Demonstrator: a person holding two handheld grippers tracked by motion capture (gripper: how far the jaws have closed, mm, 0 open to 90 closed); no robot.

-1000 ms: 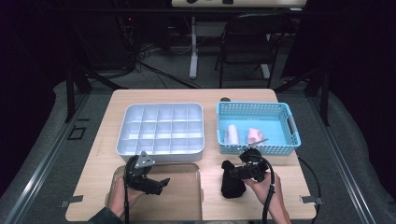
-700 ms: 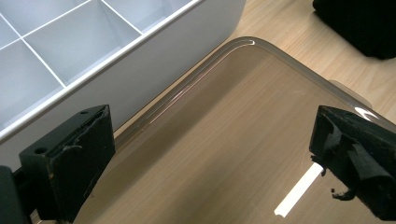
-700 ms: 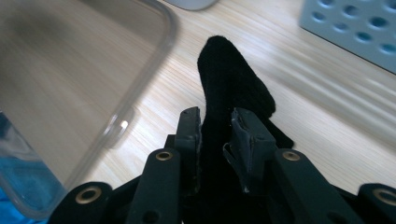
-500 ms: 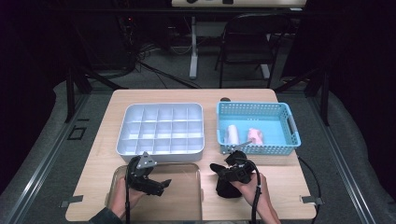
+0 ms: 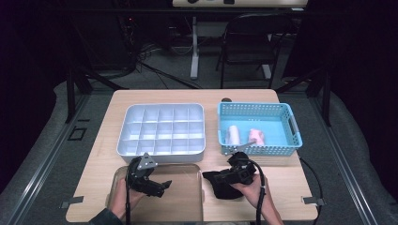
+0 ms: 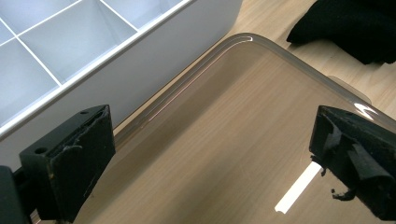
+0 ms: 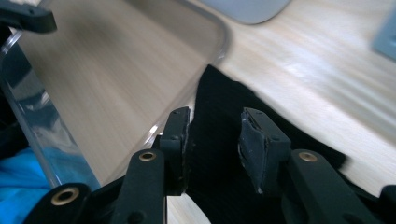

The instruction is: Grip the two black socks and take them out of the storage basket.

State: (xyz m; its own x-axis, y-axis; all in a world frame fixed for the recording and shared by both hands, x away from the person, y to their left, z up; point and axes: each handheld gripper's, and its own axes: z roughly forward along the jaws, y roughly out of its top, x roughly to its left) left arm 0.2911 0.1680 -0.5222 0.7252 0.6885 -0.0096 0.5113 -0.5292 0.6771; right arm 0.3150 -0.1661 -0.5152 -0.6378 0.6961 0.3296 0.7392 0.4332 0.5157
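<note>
R gripper [image 5: 224, 176] jaws just opening, apart over black fabric piece [image 5: 224, 185] beside clear plastic tray [image 5: 185, 201], L gripper [image 5: 162, 186] jaws wide apart over tray, nothing btwn.

I hold the left tongs [image 5: 162, 186] at lower left of the frame, jaws spread wide. My right tongs [image 5: 220, 176], lower centre, point left; jaws just opening, partly apart.

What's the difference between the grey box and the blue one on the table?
The grey tray is solid-walled and split into many small compartments, all empty as far as shown. The blue basket has perforated walls, one undivided space, and holds two pale rolled items. The grey tray looks somewhat wider. Both are shallow, rectangular, open-topped, and sit side by side on the wooden table.
</note>
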